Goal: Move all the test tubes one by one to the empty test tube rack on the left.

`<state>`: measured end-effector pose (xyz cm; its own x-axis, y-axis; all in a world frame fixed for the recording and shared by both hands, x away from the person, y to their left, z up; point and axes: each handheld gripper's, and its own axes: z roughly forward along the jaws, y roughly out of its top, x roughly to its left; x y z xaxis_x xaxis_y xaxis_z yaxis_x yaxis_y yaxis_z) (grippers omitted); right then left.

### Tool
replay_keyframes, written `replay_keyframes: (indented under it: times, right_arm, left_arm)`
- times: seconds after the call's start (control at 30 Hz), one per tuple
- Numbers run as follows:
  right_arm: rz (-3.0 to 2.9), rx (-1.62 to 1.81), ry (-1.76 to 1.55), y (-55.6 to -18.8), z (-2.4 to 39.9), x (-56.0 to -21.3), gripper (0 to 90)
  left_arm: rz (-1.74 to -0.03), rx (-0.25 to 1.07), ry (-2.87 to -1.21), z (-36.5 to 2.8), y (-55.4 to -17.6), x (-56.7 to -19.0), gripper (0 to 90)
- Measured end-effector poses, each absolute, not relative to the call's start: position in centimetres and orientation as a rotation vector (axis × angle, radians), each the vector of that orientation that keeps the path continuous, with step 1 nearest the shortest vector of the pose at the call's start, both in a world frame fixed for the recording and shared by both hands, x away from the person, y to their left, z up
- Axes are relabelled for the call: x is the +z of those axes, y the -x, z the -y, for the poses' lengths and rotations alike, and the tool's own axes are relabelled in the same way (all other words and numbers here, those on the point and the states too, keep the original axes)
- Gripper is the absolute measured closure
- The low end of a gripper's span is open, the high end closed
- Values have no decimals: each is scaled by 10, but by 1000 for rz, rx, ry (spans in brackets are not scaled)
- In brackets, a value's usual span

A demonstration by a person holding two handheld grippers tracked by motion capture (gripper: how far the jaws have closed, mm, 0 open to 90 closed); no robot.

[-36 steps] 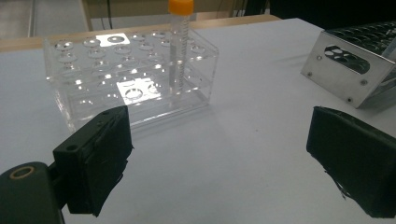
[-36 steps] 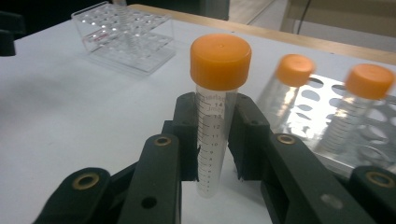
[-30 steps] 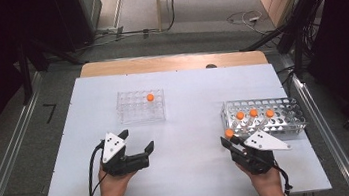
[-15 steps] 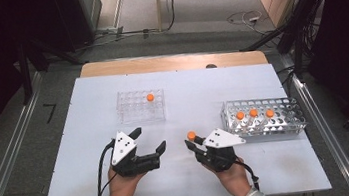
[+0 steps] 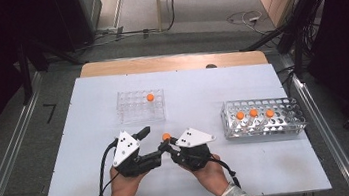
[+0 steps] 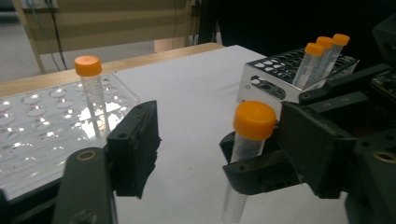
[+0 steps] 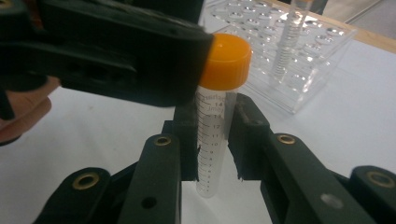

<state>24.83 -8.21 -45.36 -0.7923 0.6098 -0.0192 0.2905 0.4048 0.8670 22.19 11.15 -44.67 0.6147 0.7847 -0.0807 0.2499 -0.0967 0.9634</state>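
On the table [image 5: 77, 140], the clear rack [image 5: 140, 105] sits left of centre toward the far side, with one orange-capped tube [image 5: 150, 97] standing in it. Nearer the person, the left claw [image 5: 154, 144] points right toward the middle. Its jaws stand partly apart and have just been closing, with the handed tube [image 6: 250, 140] between them. In the left gripper view one jaw is beside the tube's cap and the other is well off to the side, so they do not grip it. Just right of it, the right claw [image 5: 166, 145] points left and is clamped on the tube's body below the cap, holding it upright above the table. In the right gripper view a left jaw touches the cap. Farther right, the metal rack [image 5: 262, 117] holds three more capped tubes [image 5: 253, 113] in a row.
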Motion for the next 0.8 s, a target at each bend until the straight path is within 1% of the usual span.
replay_keyframes:
  times: [0.23, 0.3, 0.37, 0.53, 0.73, 0.77, 0.8]
  right_arm:
    - [-2351, 1350, -760, -249, 71, -454, 717]
    - [-2356, 1350, -757, -249, 69, -455, 717]
    - [-2359, 1354, -760, -249, 68, -455, 718]
    - [-2356, 1362, -751, -249, 66, -455, 717]
    - [-2359, 1360, -754, -250, 66, -455, 716]
    - [-2360, 1361, -755, -250, 66, -455, 712]
    - [-2363, 1361, -758, -250, 66, -455, 687]
  left_arm:
    - [-825, 556, -1662, -110, -220, -447, 565]
    - [-821, 557, -1665, -110, -220, -447, 608]
    - [-820, 558, -1671, -110, -221, -448, 619]
    - [-829, 563, -1669, -112, -221, -448, 687]
    - [-835, 564, -1668, -112, -222, -448, 695]
    - [-837, 563, -1670, -112, -222, -448, 696]
    - [-842, 560, -1669, -112, -222, -448, 699]
